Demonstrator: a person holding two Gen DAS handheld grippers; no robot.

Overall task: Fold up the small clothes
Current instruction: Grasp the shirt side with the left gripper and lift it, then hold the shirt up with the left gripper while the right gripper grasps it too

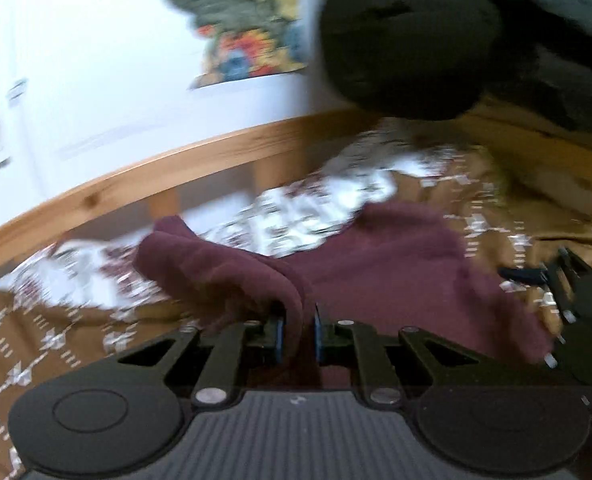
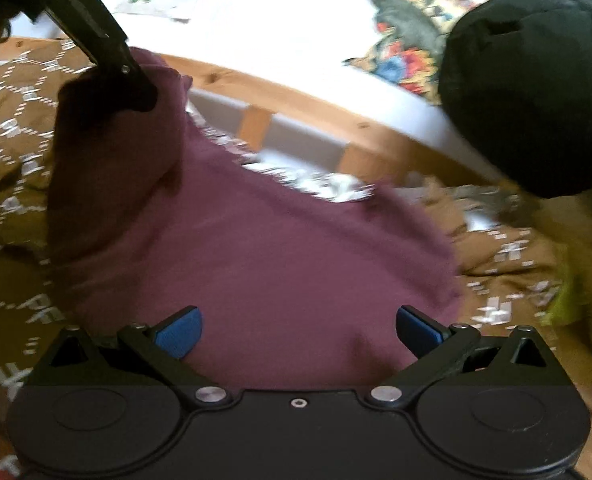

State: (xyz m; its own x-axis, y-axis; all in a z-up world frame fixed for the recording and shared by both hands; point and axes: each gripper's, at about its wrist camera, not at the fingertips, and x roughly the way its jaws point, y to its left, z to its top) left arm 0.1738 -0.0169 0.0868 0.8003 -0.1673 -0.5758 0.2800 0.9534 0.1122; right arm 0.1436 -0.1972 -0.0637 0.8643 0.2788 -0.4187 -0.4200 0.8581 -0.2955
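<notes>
A small maroon garment [image 2: 255, 248] lies on a brown patterned bedspread [image 2: 11, 128]. My left gripper [image 1: 299, 332] is shut on a bunched fold of the maroon garment [image 1: 231, 272], which drapes over its left finger. In the right wrist view the left gripper [image 2: 139, 96] shows at the upper left, lifting one corner of the cloth clear of the bed. My right gripper [image 2: 299, 332] stands open low over the near part of the garment, its blue pads [image 2: 177, 334] wide apart with cloth lying between them, not pinched. The right gripper [image 1: 568, 288] also appears at the right edge of the left wrist view.
A wooden bed rail [image 1: 143, 176] runs behind the bedspread. A bulky black cushion [image 2: 532, 80] sits at the upper right. A colourful patterned fabric [image 1: 247, 28] lies on a white surface beyond the rail. A yellow-green item [image 2: 568, 300] shows at the right.
</notes>
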